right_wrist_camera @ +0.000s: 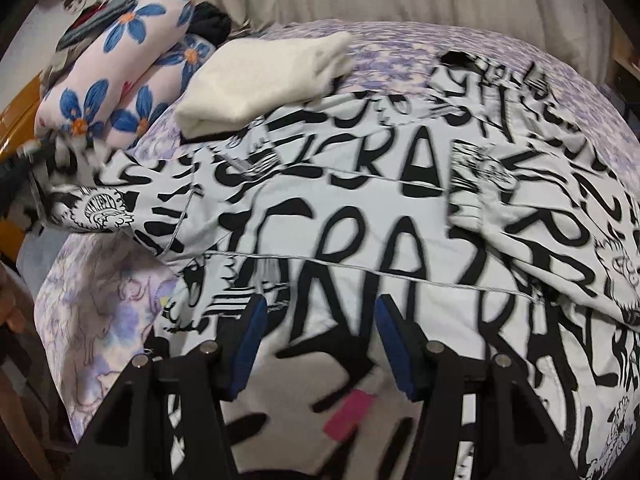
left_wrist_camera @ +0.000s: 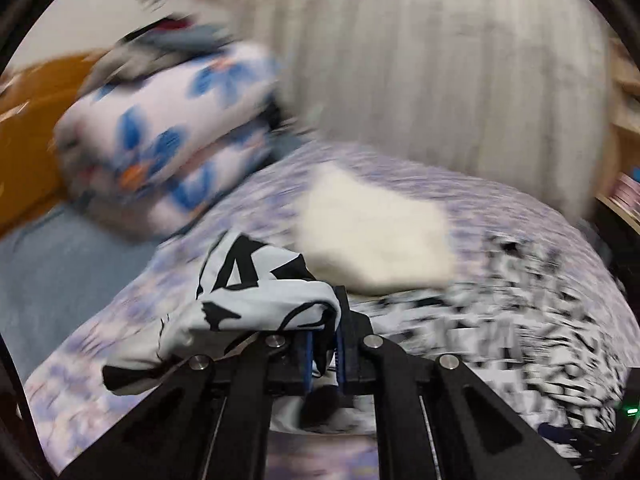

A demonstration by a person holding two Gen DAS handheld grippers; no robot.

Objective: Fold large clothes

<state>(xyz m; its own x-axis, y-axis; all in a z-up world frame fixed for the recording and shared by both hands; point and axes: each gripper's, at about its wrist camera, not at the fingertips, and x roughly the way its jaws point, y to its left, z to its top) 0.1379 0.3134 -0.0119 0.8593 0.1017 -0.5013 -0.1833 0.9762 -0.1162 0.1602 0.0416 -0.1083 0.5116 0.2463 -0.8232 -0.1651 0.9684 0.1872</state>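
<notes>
The left tongs [left_wrist_camera: 322,344] are clamped on a bunched edge of the black-and-white printed shirt [right_wrist_camera: 360,216]; the rest lies spread on the bed [right_wrist_camera: 100,312] beneath the right tongs [right_wrist_camera: 322,320], whose jaws stand apart – gripping nothing. Carry the lifted edge straight across toward the opposite side – keep it taut, and pin the fold line with the right tongs, so no wrinkles bunch

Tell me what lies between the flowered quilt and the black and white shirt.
A folded cream towel lies between the quilt and the shirt, clearest in the right wrist view.
</notes>
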